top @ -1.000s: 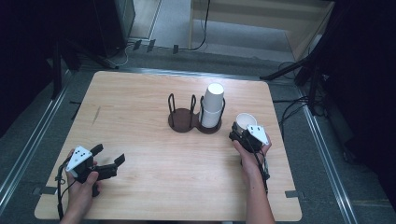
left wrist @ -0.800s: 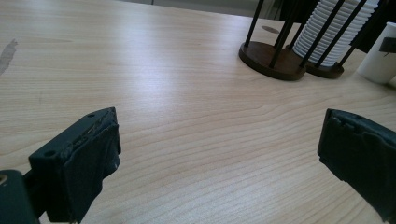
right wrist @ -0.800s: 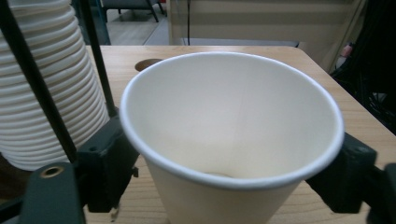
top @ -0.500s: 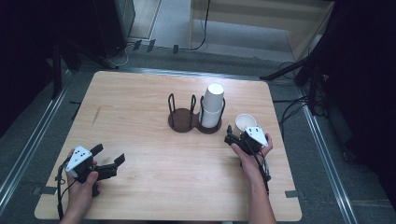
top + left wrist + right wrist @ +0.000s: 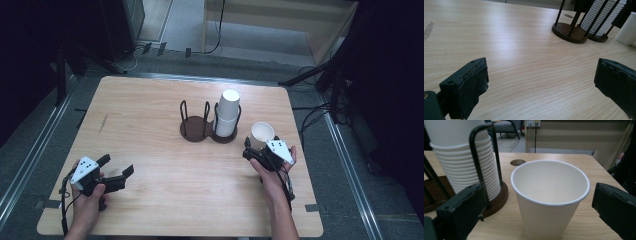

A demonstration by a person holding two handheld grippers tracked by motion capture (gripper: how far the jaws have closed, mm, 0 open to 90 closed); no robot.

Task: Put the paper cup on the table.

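A single white paper cup [image 5: 262, 134] [image 5: 550, 197] stands upright on the wooden table [image 5: 150, 115], right of a dark two-ring cup rack [image 5: 196, 128]. The rack's right ring holds a stack of upturned white cups [image 5: 227, 117] [image 5: 461, 162]. My right gripper [image 5: 255, 148] [image 5: 537, 195] sits just behind the single cup. Its jaws have just been opening and now stand wide on either side of the cup without touching it. My left gripper [image 5: 117, 170] [image 5: 541, 72] rests open near the front left of the table, with nothing between its jaws.
The rack's left ring [image 5: 567, 30] is empty. A round cable hole [image 5: 517, 162] lies in the tabletop behind the single cup. Metal rails [image 5: 345, 165] run along both table sides, and cables [image 5: 320, 115] lie on the floor to the right.
The right gripper's jaws opened off the single cup and drew back a little toward the person; the cup stays standing on the table. The left gripper kept still.
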